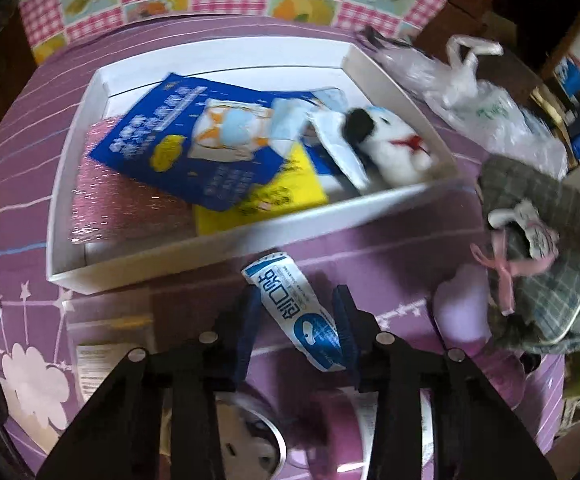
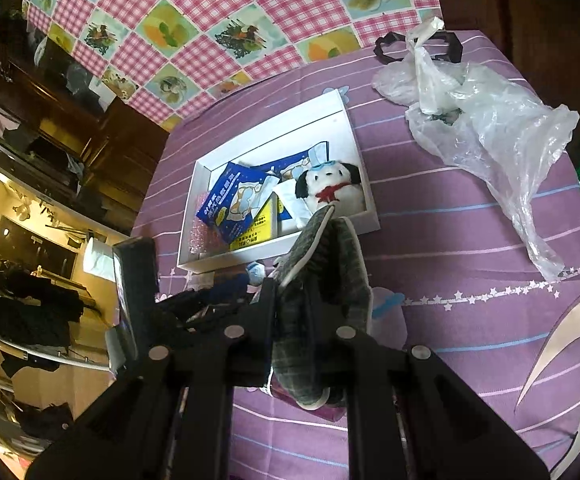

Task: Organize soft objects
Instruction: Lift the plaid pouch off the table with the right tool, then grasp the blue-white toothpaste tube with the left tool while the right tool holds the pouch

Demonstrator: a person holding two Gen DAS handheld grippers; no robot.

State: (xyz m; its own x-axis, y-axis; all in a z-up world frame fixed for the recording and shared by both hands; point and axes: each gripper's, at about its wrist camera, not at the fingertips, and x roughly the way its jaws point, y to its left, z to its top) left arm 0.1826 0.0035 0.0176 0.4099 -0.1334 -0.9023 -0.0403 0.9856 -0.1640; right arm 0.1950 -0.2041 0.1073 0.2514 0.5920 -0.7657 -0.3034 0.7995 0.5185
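A white shallow box (image 1: 218, 240) lies on the purple cloth; it also shows in the right wrist view (image 2: 206, 258). It holds a white plush dog (image 1: 393, 144), a blue packet (image 1: 194, 144), a yellow packet (image 1: 274, 200) and pink bubble wrap (image 1: 130, 208). My left gripper (image 1: 299, 328) is shut on a white and blue sachet (image 1: 293, 312) held just in front of the box. My right gripper (image 2: 309, 300) is shut on a grey checked slipper (image 2: 321, 272) with a pink bow; the slipper also shows at the right of the left wrist view (image 1: 545, 248).
A crumpled clear plastic bag (image 2: 489, 136) lies on the cloth at the right, with black handles (image 2: 393, 46) behind it. A pink checked cloth (image 2: 218, 20) hangs at the back. Dark furniture stands at the left of the right wrist view.
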